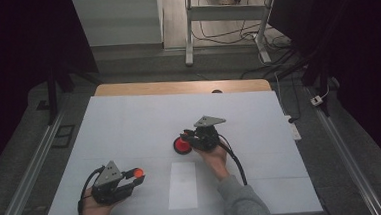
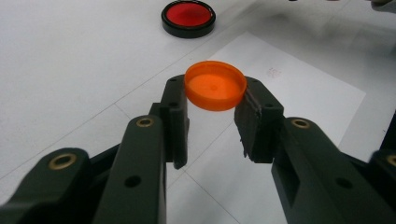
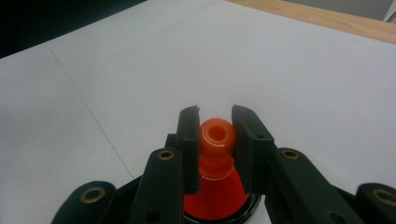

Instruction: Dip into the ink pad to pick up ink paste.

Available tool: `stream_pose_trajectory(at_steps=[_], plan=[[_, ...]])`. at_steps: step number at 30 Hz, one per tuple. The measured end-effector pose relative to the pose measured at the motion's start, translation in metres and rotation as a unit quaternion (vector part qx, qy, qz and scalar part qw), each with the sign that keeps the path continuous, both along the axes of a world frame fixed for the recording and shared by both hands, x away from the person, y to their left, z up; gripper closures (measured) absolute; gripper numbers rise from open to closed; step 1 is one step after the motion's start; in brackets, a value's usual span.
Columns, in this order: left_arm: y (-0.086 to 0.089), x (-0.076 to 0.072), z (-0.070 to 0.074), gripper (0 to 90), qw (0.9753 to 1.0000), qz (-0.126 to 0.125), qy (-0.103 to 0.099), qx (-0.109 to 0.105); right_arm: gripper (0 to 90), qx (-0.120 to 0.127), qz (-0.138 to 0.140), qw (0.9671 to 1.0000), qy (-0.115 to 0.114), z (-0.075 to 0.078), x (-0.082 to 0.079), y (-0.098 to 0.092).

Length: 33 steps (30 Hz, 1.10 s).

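Observation:
My left gripper [image 1: 136, 175] sits near the table's front left, shut on a round orange cap [image 1: 139, 172]. In the left gripper view the cap [image 2: 215, 86] is pinched by its rim between the jaw tips, hollow side facing the camera. My right gripper [image 1: 186, 135] is at mid-table, shut on a small orange nozzle-like piece [image 3: 217, 137] with a hole in its top. A red disc with a black rim [image 1: 181, 146] lies on the table right under that gripper's jaws. The same red disc [image 2: 188, 17] shows far off in the left gripper view.
A white sheet [image 1: 129, 126] covers most of the wooden table [image 1: 182, 87]. A smaller paper rectangle [image 1: 181, 184] lies near the front edge between my hands. Beyond the table stand a desk frame [image 1: 189, 37] and loose cables [image 1: 244, 34] on the floor.

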<state>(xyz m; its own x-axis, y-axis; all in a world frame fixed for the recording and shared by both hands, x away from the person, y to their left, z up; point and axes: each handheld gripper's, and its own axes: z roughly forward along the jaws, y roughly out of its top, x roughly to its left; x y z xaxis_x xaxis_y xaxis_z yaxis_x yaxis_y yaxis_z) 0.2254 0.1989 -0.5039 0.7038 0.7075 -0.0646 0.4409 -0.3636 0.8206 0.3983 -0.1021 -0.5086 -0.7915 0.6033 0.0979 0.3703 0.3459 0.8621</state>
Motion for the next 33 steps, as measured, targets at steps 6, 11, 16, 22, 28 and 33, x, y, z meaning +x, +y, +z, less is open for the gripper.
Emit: stream_pose_trajectory(at_steps=[6, 11, 16, 22, 28, 33], plan=[[0.0, 0.0, 0.0, 65.3, 1.0, 0.0, 0.001, 0.001, 72.6, -0.013, 0.005, 0.9999, -0.003, -0.003, -0.001, 0.002], [0.0, 0.0, 0.0, 65.3, 1.0, 0.001, 0.0, 0.0, 72.7, -0.028, 0.006, 0.9996, -0.004, -0.007, 0.0, 0.005], [0.0, 0.0, 0.0, 65.3, 1.0, 0.0, 0.0, 0.0, 72.7, -0.048, 0.012, 0.9987, -0.007, -0.011, -0.001, 0.009], [0.0, 0.0, 0.0, 65.3, 1.0, 0.0, 0.001, 0.0, 72.8, -0.066, 0.014, 0.9976, -0.013, -0.013, -0.002, 0.011], [-0.001, 0.0, 0.0, 65.3, 1.0, -0.001, 0.001, 0.0, 73.0, -0.078, 0.014, 0.9965, -0.028, -0.014, -0.005, 0.013], [-0.001, 0.0, 0.0, 65.3, 1.0, -0.001, 0.0, 0.0, 73.1, -0.079, 0.009, 0.9961, -0.038, -0.016, -0.008, 0.014]])
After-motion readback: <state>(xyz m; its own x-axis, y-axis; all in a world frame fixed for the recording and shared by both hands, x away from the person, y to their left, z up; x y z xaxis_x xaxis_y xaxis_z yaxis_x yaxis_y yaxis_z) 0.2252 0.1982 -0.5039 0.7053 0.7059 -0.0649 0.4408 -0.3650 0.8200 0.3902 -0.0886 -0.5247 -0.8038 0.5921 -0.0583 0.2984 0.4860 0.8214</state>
